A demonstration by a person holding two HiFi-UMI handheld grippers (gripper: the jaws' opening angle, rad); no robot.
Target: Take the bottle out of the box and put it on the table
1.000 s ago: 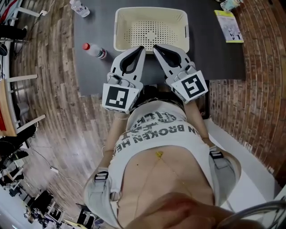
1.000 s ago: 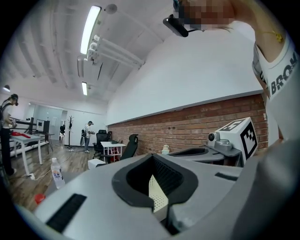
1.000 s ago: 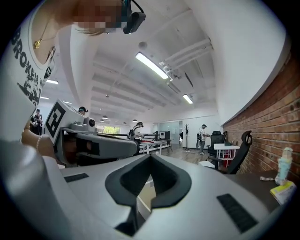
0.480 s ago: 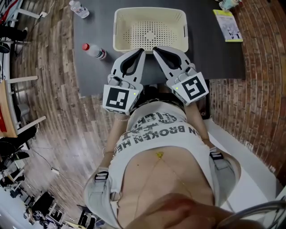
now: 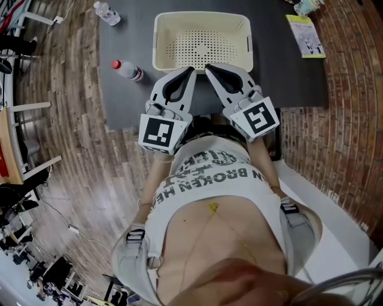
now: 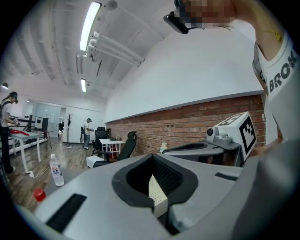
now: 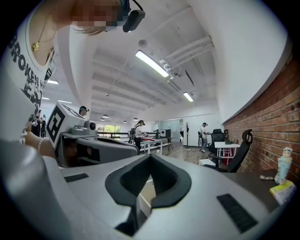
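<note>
Head view and the 2 gripper views, catalogued from largest to smallest.

1. Table [image 5: 287, 72]: dark grey top. It stands on a wooden floor [image 5: 66, 119], with a brick wall [image 5: 353, 119] along its right side.
2. Person [image 5: 209, 179]: white printed T-shirt, at the table's near edge, 1 gripper in each hand.
3. Box [image 5: 203, 14]: cream plastic with a perforated bottom. It sits upright at the far middle of the table, just beyond both sets of gripper tips.
4. Left gripper [image 5: 190, 67]: grey, with a marker cube [image 5: 160, 132] at its rear, held about level over the table with its tips at the box's near wall. It is clenched, the tips meeting. The left gripper view shows only a slice of the cream box [image 6: 158, 193] through the pocket behind the tips.
5. Right gripper [image 5: 208, 64]: same make, held beside the left one, the 2 angled toward each other. It is also clenched tip to tip. The right gripper view shows only the box [image 7: 144, 192] through its pocket.
6. Booklet [image 5: 306, 34]: yellow-green cover, flat on the table's far right.
7. Bottle [image 5: 127, 70]: clear with a red cap. It lies on its side on the table, outside the box and to its left, apart from both grippers.
8. Second bottle [image 5: 106, 12]: clear with a pale cap, upright by the table's far left corner. Whether it stands on the table or the floor cannot be told.
9. Figurine [image 5: 308, 6]: small and pale, at the table's far right edge beyond the booklet.
</note>
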